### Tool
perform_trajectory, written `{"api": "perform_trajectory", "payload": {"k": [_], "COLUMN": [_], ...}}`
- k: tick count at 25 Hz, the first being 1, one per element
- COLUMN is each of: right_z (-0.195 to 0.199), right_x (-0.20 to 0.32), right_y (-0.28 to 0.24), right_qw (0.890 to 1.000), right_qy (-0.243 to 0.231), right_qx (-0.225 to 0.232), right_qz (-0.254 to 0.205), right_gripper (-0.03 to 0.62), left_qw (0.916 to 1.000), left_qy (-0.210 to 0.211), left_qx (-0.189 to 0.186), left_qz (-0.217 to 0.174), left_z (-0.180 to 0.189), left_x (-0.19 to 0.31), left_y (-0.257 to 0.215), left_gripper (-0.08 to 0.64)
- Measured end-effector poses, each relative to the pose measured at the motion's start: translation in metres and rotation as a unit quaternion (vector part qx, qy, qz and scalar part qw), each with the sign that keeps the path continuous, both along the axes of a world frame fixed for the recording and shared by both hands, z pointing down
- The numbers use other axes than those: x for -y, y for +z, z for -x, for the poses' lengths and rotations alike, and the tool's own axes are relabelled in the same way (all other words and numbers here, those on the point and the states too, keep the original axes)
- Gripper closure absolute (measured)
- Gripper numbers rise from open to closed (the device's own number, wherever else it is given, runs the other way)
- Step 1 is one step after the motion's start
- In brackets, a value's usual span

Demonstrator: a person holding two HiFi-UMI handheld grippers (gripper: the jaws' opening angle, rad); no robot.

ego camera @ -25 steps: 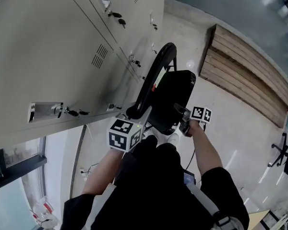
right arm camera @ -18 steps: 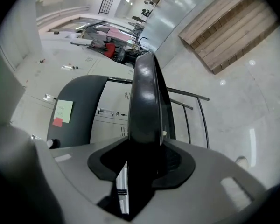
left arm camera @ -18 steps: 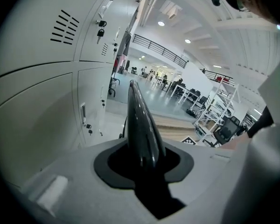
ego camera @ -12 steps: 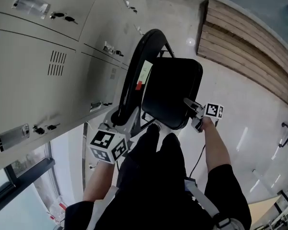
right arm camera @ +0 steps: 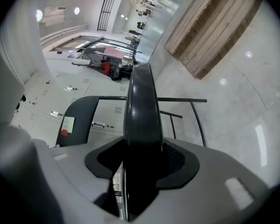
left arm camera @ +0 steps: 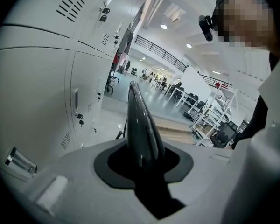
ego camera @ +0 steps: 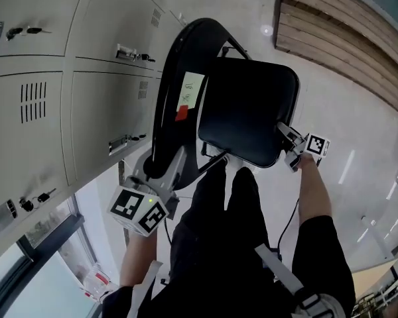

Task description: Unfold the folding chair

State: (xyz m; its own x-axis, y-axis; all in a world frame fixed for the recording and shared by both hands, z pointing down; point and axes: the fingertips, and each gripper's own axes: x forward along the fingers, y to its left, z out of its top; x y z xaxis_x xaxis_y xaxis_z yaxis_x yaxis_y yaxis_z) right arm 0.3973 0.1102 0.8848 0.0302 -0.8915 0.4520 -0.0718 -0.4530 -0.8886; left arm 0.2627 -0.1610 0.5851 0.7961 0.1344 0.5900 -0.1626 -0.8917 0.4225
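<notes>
Grey metal lockers (ego camera: 66, 111) along the left, with vented doors and keys in the locks. Pale glossy floor (ego camera: 365, 131) streaked with reflected light. Slatted wooden platform (ego camera: 345, 38) at upper right. Window (ego camera: 20, 280) low on the left. Beyond, a bright open hall with ceiling lights (left arm camera: 164, 26) and office chairs (left arm camera: 224, 134).

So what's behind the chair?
Grey lockers stand right behind the chair, with little keys in some doors. The chair's black backrest covers part of the lockers and the floor at their foot, so those bits can't be seen.
</notes>
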Motion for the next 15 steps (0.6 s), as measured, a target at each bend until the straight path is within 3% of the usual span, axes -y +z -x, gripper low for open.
{"api": "perform_trajectory", "payload": {"k": [3,6,8,12,15], "right_z": [-0.002,-0.006,-0.008,-0.011,-0.014], "right_x": [-0.006,-0.005,-0.006,-0.018,-0.032], "right_y": [0.017,0.026,0.032,0.044,0.048], "right_qw": [1.000,0.999,0.997,0.986,0.977], "right_qy": [0.021,0.025,0.029,0.039,0.049], "right_qx": [-0.001,-0.030,-0.048,-0.089,-0.112], "right_qz": [0.022,0.026,0.056,0.138,0.174], "right_gripper": [0.374,0.360,0.350,0.320,0.305], "left_qw": [1.0000,1.0000,0.9999,0.9986,0.9950], "left_qy": [-0.002,-0.004,-0.005,-0.001,0.006], "left_qx": [-0.002,0.001,0.004,0.020,0.040], "left_qz": [0.000,-0.001,-0.010,-0.049,-0.091], "left_z": [0.004,0.006,0.006,0.002,-0.001], "left_x": [0.013,0.020,0.019,0.003,-0.007], "left_y": [0.009,0.016,0.017,0.019,0.022], "left_gripper": [0.457,0.460,0.465,0.471,0.474]}}
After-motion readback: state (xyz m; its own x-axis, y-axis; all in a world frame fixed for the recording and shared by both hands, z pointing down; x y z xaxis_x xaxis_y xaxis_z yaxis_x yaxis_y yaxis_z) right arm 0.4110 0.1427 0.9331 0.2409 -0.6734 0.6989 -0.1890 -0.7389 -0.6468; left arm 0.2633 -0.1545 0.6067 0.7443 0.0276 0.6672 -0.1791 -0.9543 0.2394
